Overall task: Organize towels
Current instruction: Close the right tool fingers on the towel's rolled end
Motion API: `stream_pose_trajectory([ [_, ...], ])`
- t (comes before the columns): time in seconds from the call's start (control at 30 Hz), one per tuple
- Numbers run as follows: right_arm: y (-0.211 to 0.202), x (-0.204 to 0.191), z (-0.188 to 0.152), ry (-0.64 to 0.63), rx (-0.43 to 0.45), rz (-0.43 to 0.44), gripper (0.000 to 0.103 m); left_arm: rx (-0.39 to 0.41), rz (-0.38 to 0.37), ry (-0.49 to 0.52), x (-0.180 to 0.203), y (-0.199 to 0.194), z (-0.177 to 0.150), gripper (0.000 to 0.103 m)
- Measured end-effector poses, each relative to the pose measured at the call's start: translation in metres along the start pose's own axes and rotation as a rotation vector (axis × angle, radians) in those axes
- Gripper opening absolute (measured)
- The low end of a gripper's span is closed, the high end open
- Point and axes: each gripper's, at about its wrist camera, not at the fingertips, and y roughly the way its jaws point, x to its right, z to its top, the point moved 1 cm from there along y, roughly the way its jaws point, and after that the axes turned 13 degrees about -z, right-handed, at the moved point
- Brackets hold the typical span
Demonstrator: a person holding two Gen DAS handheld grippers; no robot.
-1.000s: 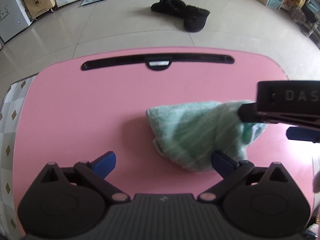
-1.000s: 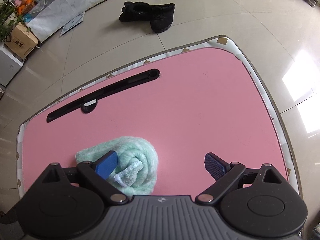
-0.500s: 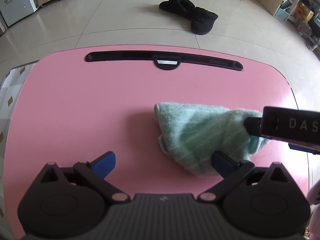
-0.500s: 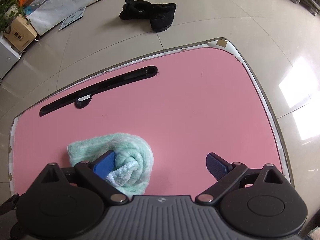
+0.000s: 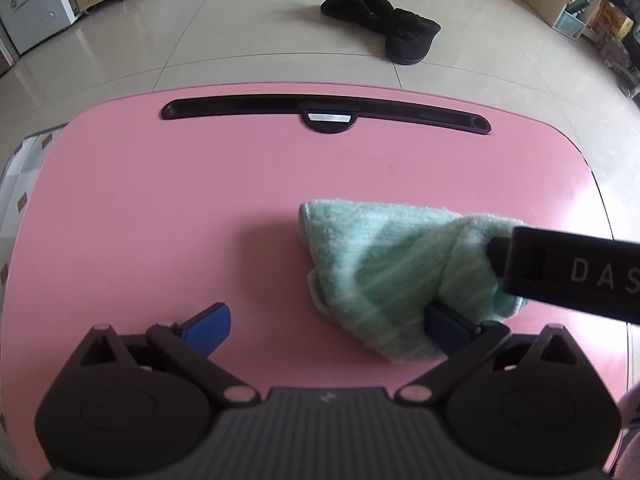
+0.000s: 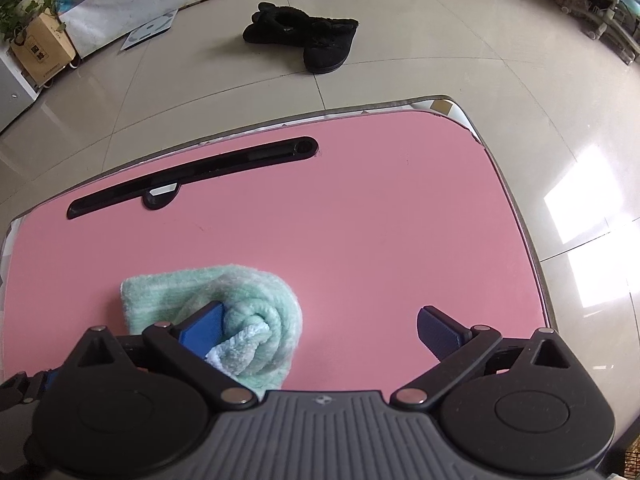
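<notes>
Released since before, the mint towel [image 6: 256, 312] lies bunched; both hand-held grippers gape.

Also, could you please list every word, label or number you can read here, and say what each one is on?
"DAS": white letters on the black body of the right tool, cut off at the frame edge.
Cardboard box: a dark printed mark, too small to read.
White cabinet: small printed drawings, no legible words.
</notes>
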Motion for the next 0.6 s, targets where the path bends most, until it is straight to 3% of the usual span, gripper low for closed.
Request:
stream_pose_trajectory([
  [0.6, 0.002, 0.008, 0.004, 0.062, -0.008, 0.006, 0.101, -0.009, -0.003, -0.002, 0.006, 0.004, 0.001, 0.103],
])
